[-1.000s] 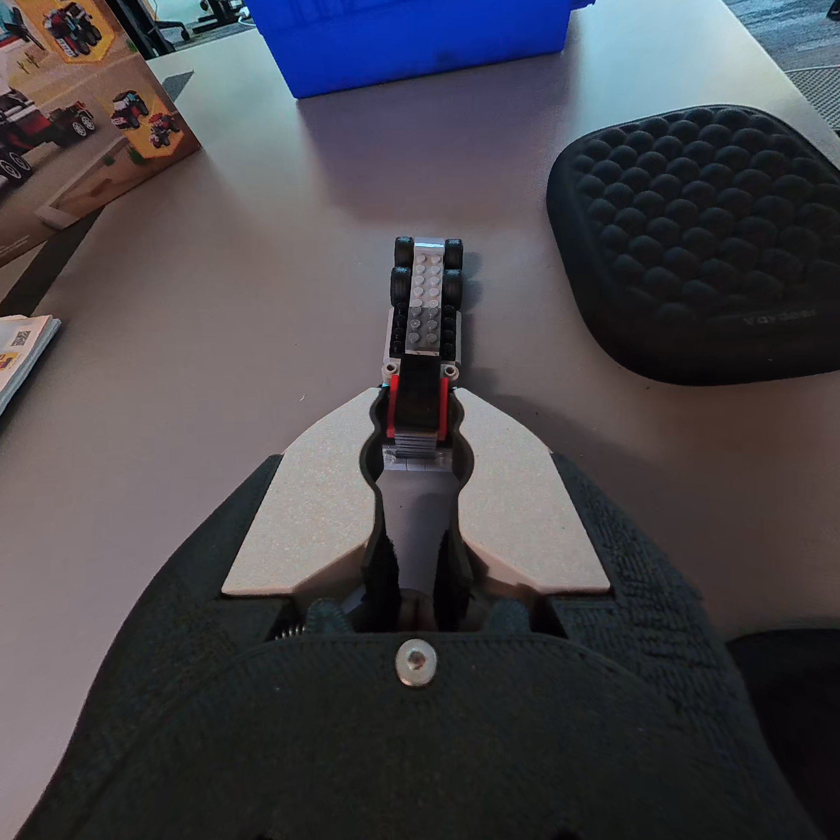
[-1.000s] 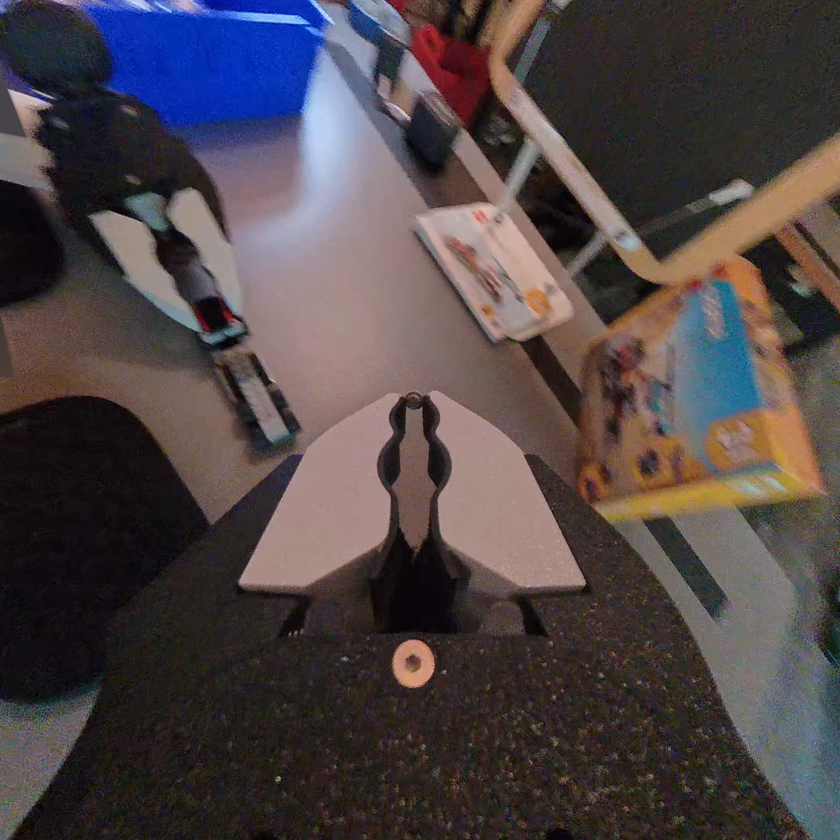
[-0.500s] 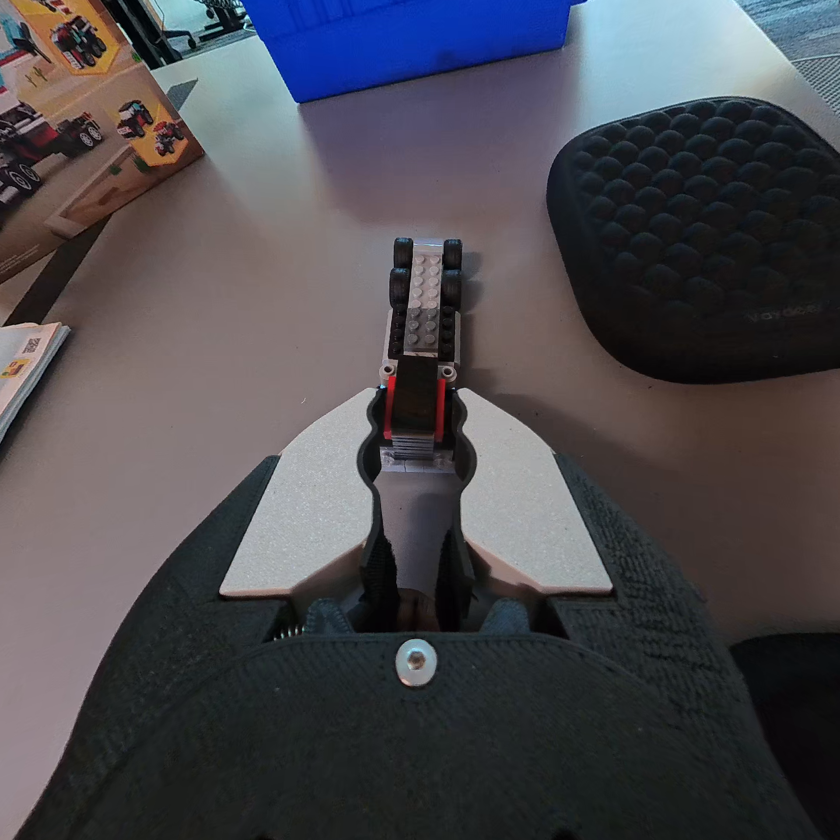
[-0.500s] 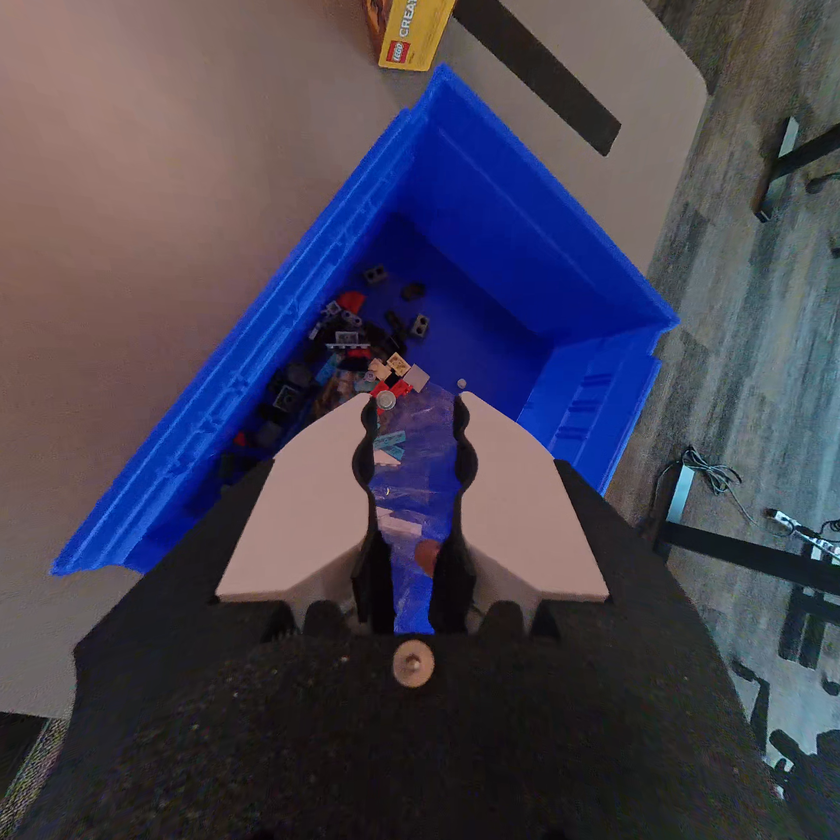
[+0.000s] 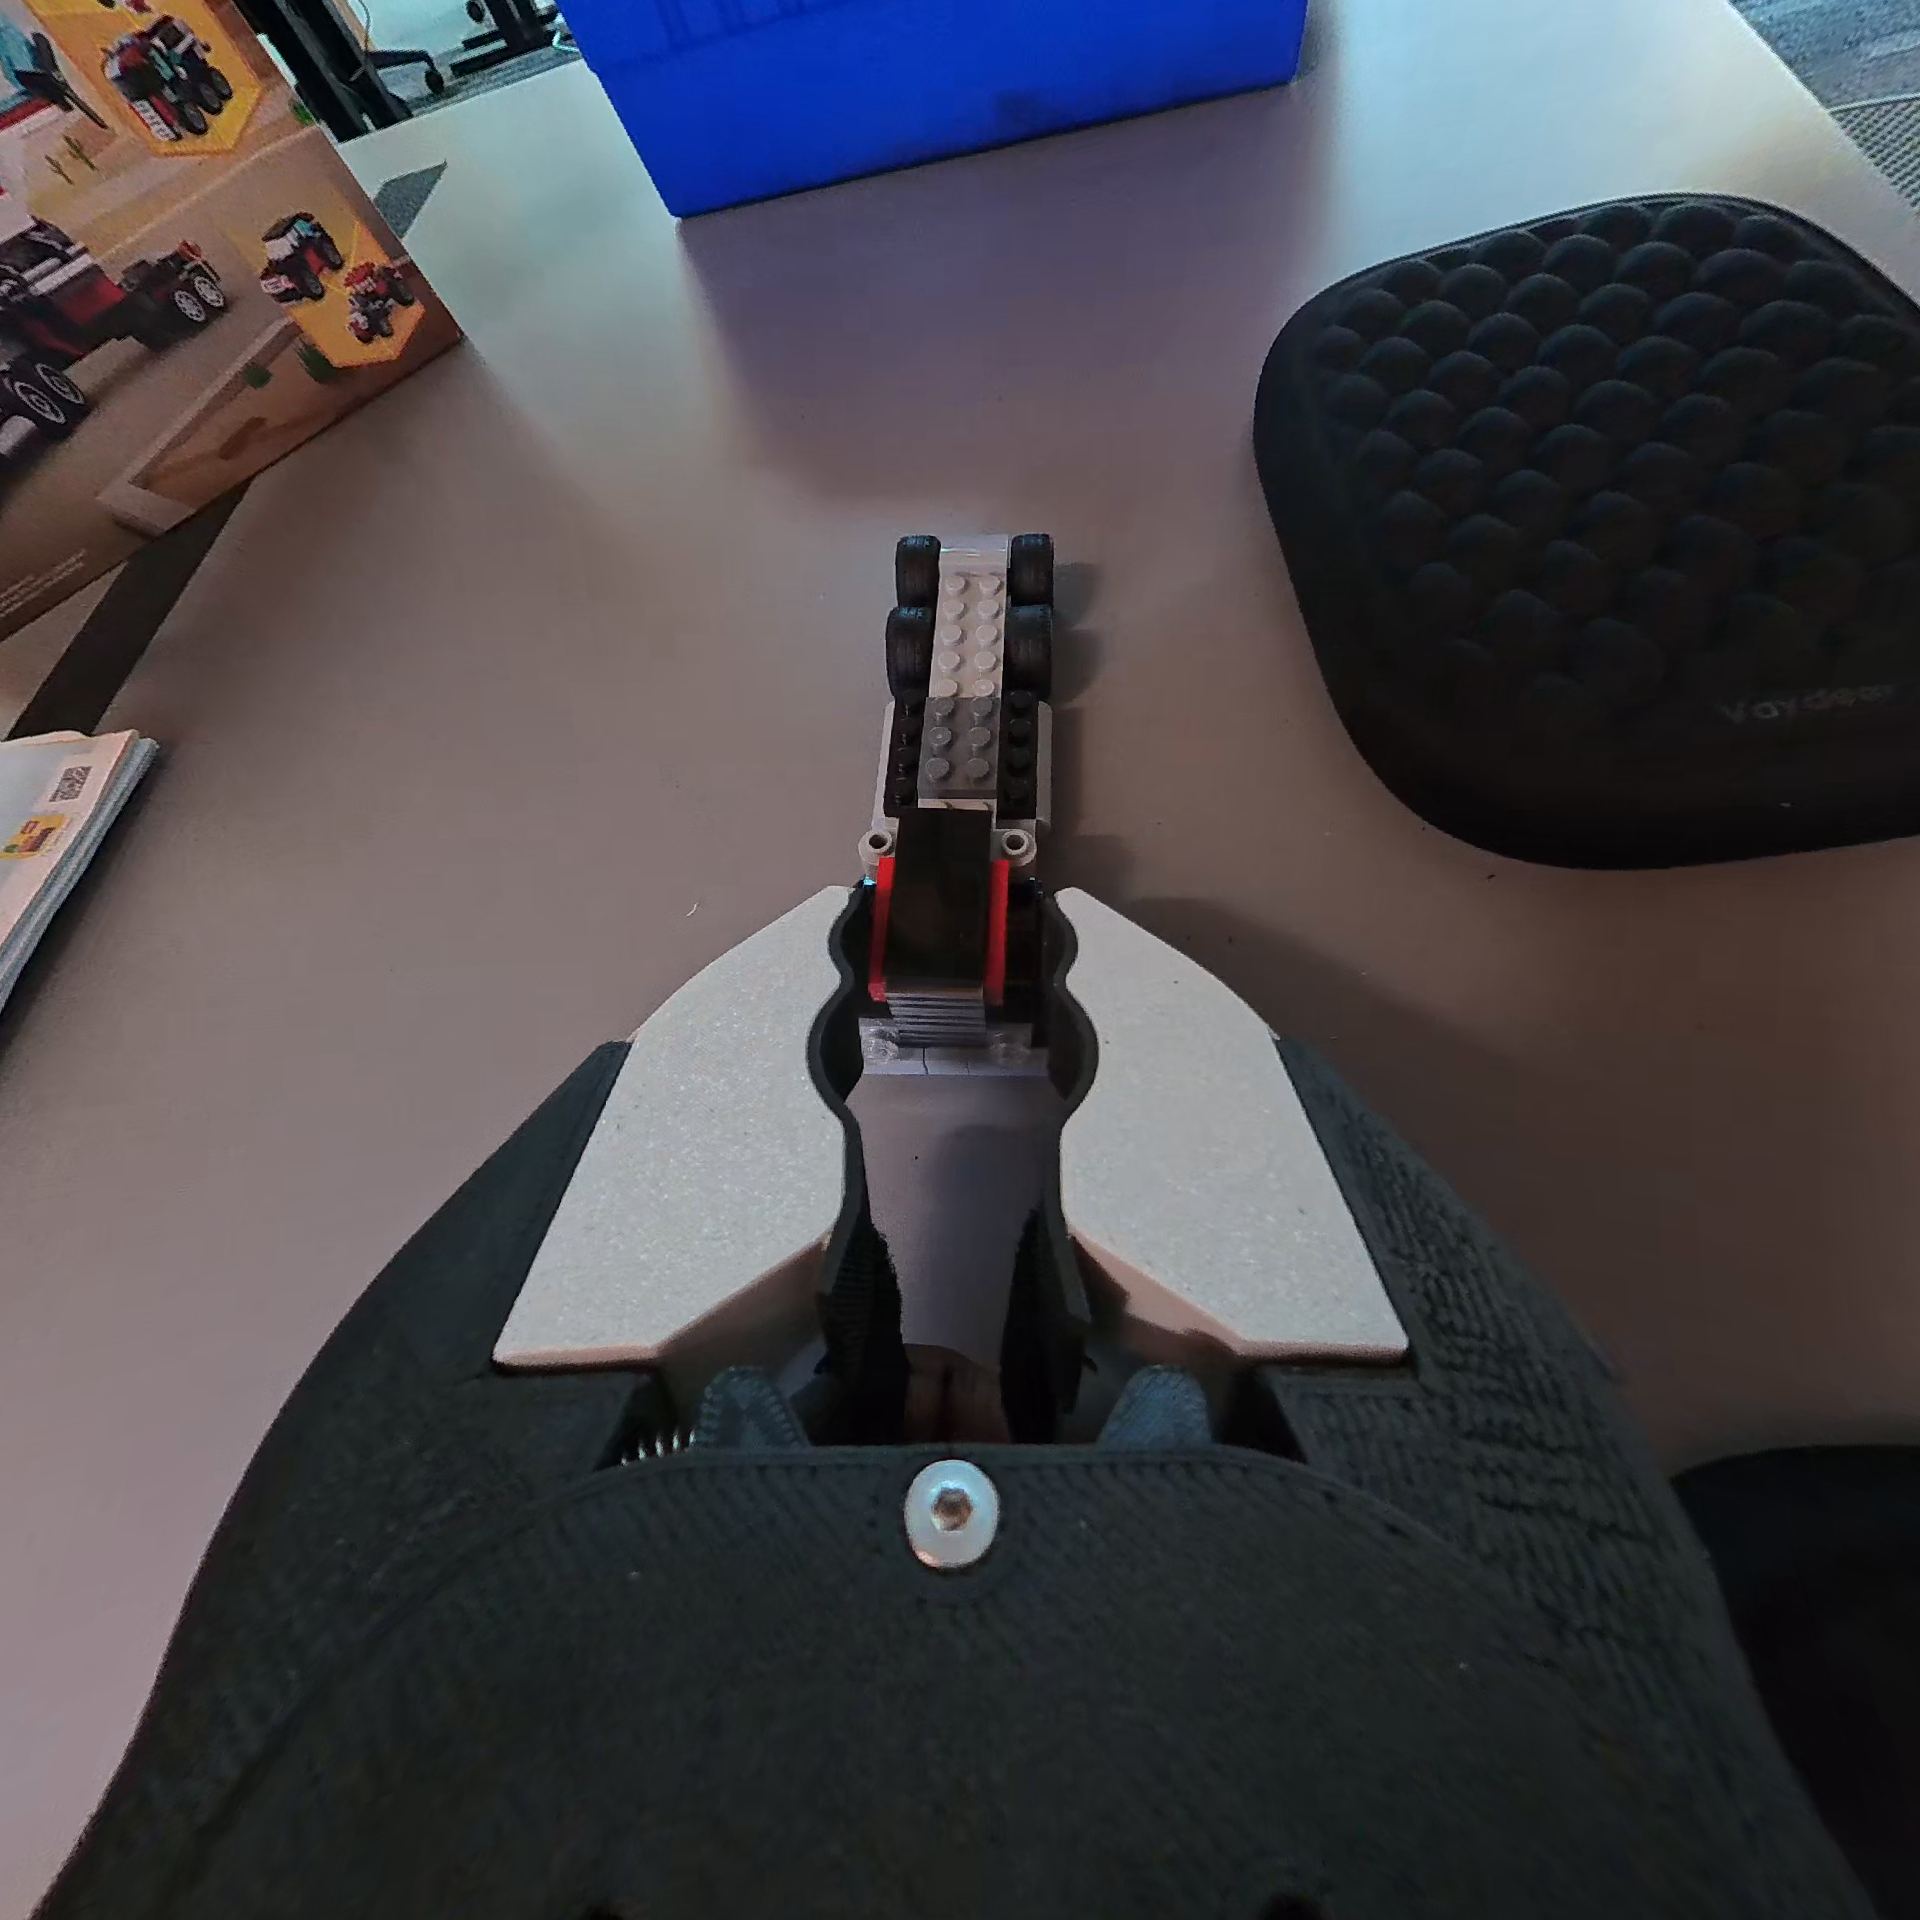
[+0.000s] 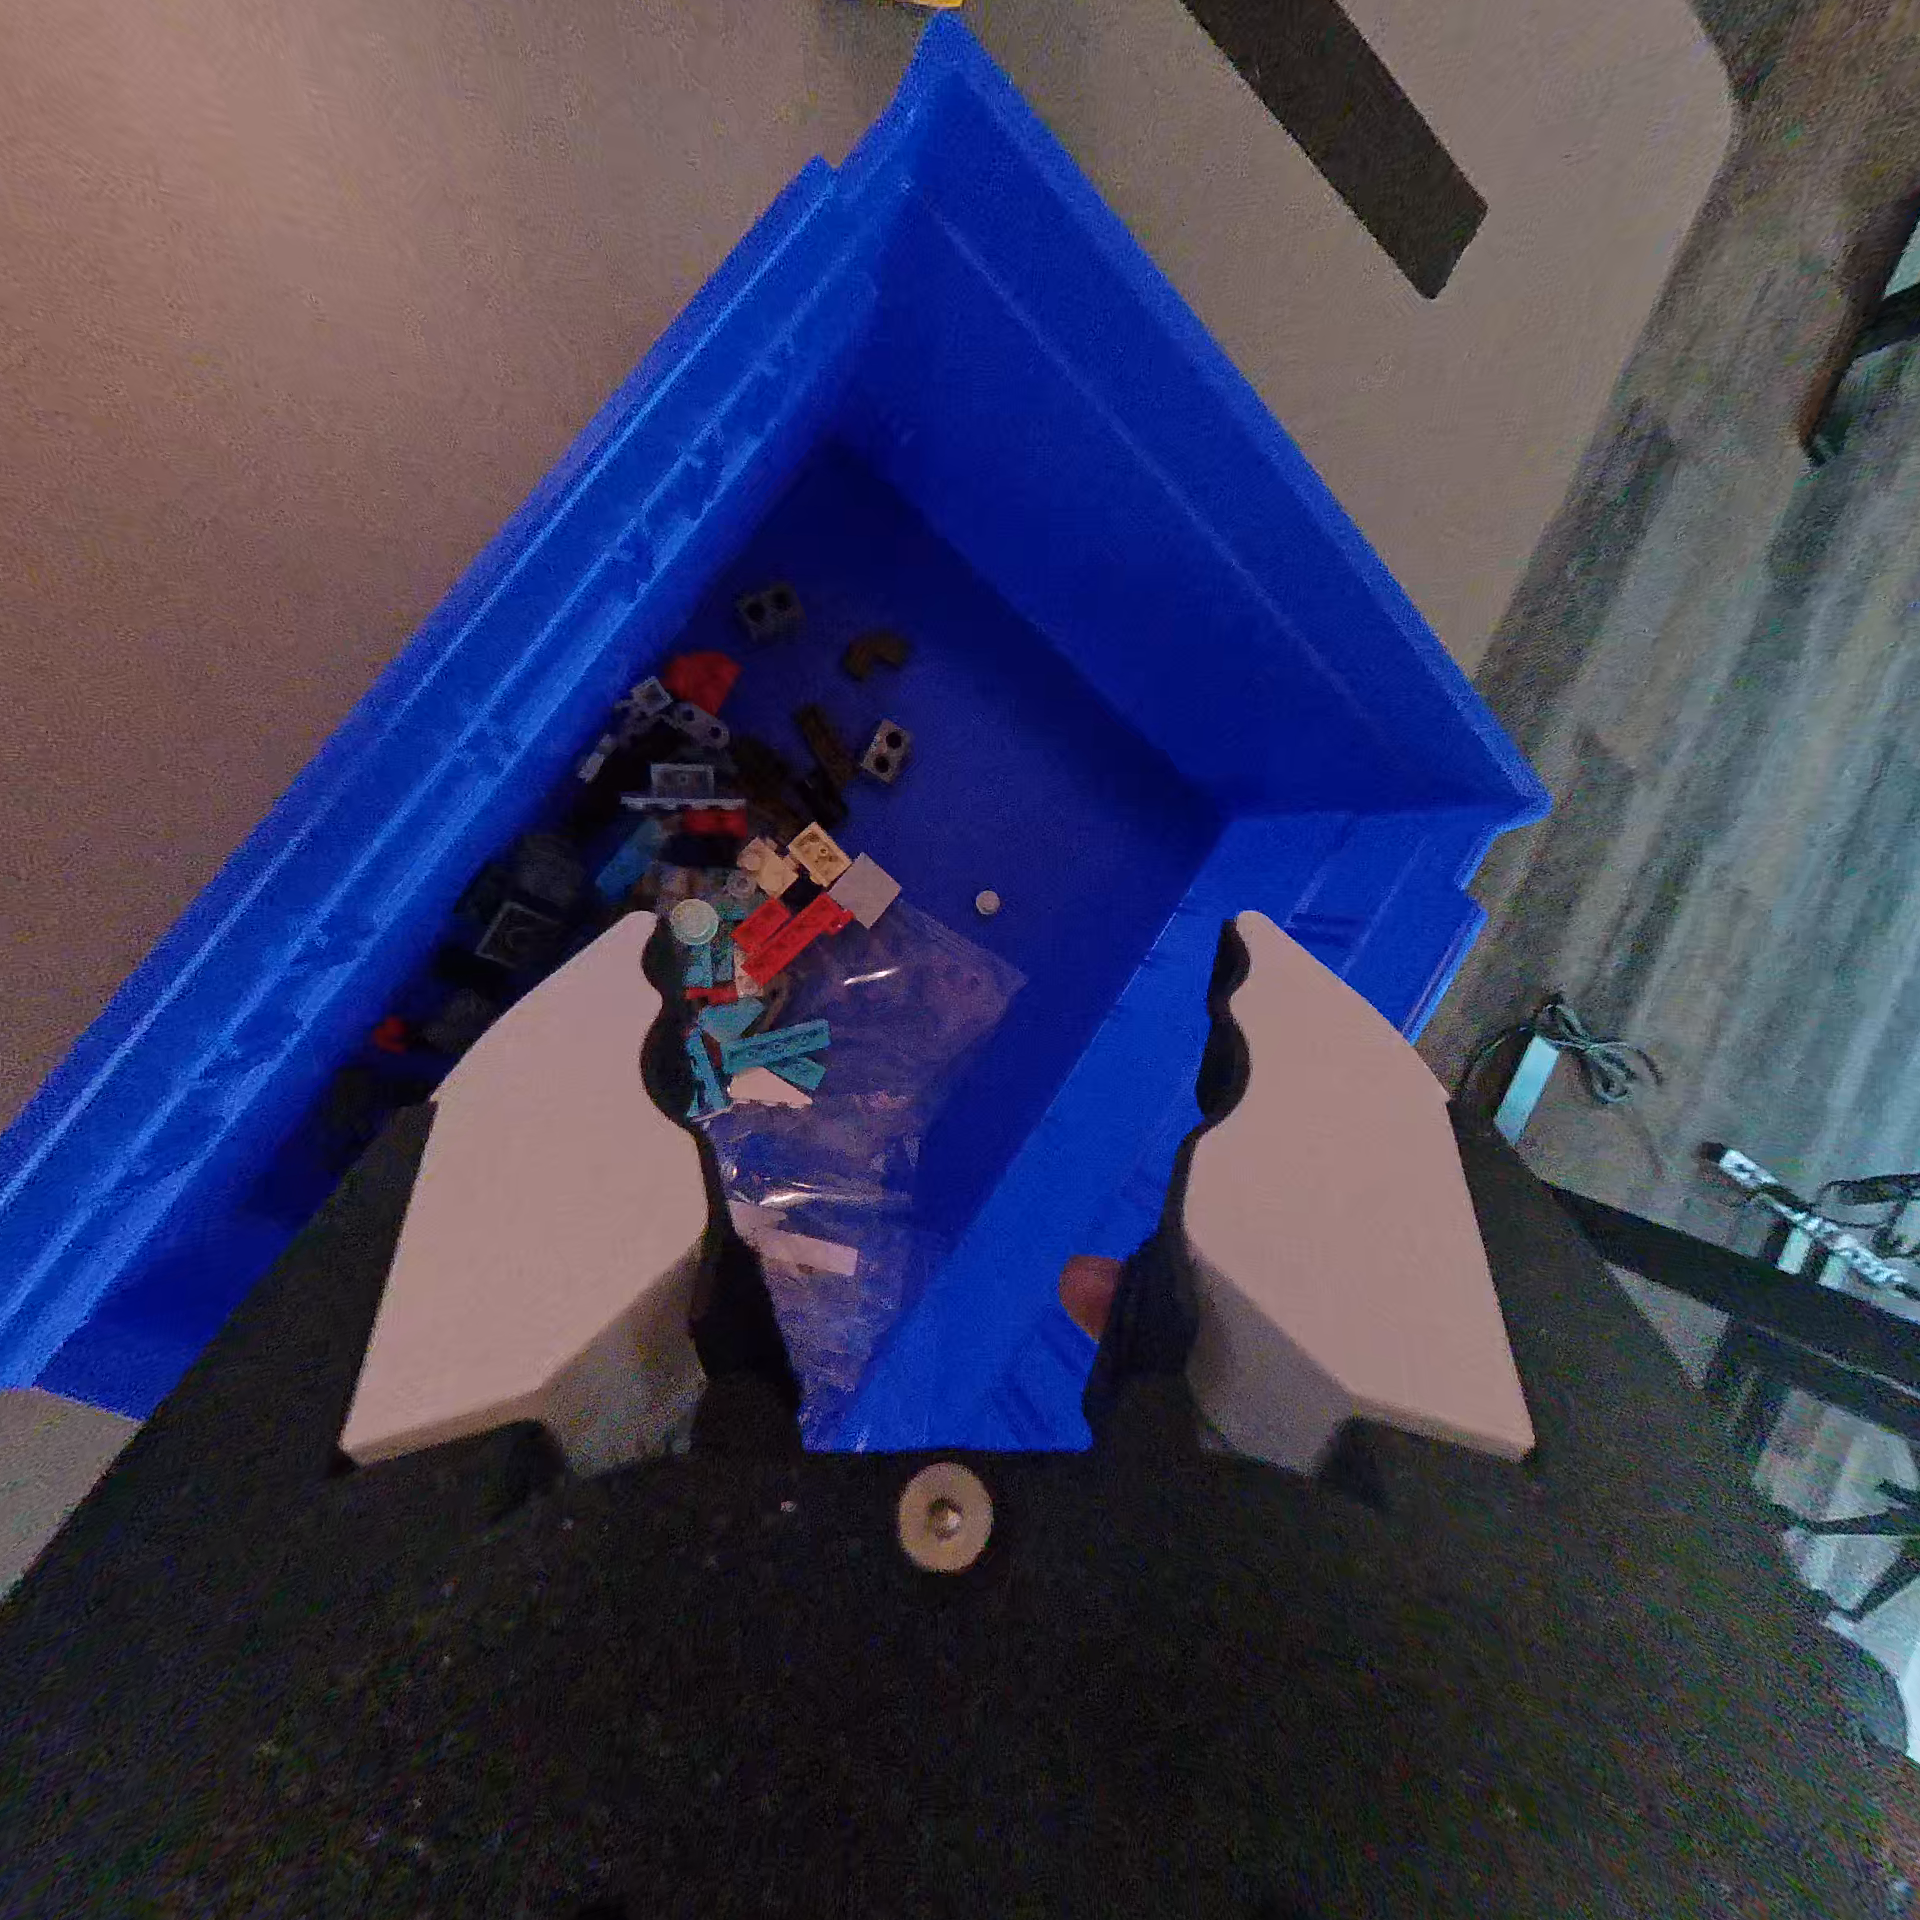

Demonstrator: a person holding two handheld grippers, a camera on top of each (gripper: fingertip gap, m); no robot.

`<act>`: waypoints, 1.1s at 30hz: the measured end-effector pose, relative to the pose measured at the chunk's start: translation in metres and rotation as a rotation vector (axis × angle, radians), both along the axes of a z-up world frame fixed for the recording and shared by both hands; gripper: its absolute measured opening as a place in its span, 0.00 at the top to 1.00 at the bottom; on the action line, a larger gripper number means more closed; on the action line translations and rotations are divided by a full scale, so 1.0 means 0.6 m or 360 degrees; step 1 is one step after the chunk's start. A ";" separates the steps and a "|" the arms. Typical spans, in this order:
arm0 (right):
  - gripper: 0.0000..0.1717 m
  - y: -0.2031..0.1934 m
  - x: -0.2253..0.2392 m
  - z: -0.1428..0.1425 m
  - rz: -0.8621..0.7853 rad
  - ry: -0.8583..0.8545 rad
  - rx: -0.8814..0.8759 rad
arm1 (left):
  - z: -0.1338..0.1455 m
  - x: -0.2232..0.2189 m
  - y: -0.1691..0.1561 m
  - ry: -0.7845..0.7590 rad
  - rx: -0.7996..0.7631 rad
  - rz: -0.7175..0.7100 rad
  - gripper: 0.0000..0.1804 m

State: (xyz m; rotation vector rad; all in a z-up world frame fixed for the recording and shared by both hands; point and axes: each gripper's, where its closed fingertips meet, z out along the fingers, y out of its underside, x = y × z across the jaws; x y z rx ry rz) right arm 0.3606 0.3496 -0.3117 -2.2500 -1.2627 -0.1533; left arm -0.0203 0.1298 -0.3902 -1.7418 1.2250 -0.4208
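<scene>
Left gripper around toy truck

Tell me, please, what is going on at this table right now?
A person works two handheld grippers. The left gripper is closed on the front of a small black, grey and red brick-built truck standing on the grey table. The right gripper hangs wide open and empty above a blue plastic bin holding loose coloured bricks and a clear plastic bag.

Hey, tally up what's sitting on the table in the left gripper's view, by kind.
Grey, black and red brick-built toy truck: 1
Blue plastic bin: 1
Black bumpy cushion: 1
Printed cardboard toy box: 1
Paper instruction booklet: 1
Total: 5
</scene>
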 end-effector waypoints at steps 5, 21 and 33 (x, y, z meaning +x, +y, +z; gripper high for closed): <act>0.33 0.013 0.006 -0.013 -0.0228 0.0124 -0.0231 | -0.017 -0.008 0.005 0.0146 0.0038 0.0024 0.77; 0.20 0.040 -0.025 -0.060 -0.0108 -0.0073 -0.0325 | -0.028 -0.012 0.005 0.0241 0.0071 0.0001 0.76; 0.16 0.087 -0.114 0.038 0.0795 -0.0294 0.0492 | -0.029 -0.012 0.004 0.0248 0.0077 0.0001 0.76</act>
